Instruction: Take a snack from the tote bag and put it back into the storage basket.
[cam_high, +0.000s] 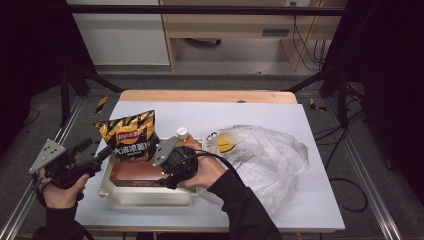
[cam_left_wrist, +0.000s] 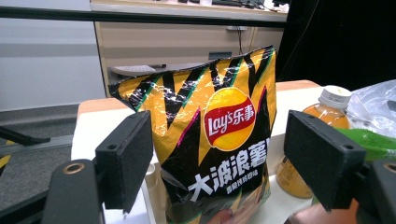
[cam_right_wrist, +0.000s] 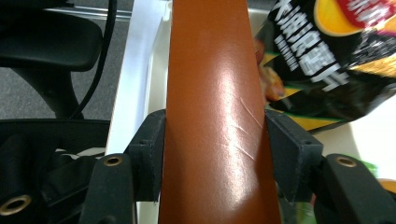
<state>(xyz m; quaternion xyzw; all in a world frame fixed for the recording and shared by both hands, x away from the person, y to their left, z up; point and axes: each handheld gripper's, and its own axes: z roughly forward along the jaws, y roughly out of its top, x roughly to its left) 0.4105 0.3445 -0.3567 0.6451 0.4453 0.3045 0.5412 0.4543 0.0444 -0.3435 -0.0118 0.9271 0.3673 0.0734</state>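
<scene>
Brown box (cam_right_wrist: 217, 121) sits clamped between the right gripper (cam_right_wrist: 215, 154) fingers, inside the white bin (cam_high: 150, 197). Lay's chip bag (cam_left_wrist: 210, 130) stands just beyond the left gripper's (cam_left_wrist: 229, 163) parted, empty fingers; juice bottle (cam_left_wrist: 322, 126) beside it.

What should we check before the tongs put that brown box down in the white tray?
1. Right tongs gripping the brown box on both sides: ok.
2. White tray under the box: ok.
3. Chip bag standing at the tray's far end, out of the box's way: cannot tell, it is close.
4. Left tongs open and away from the tray: ok.
5. Orange bottle upright: ok.
</scene>
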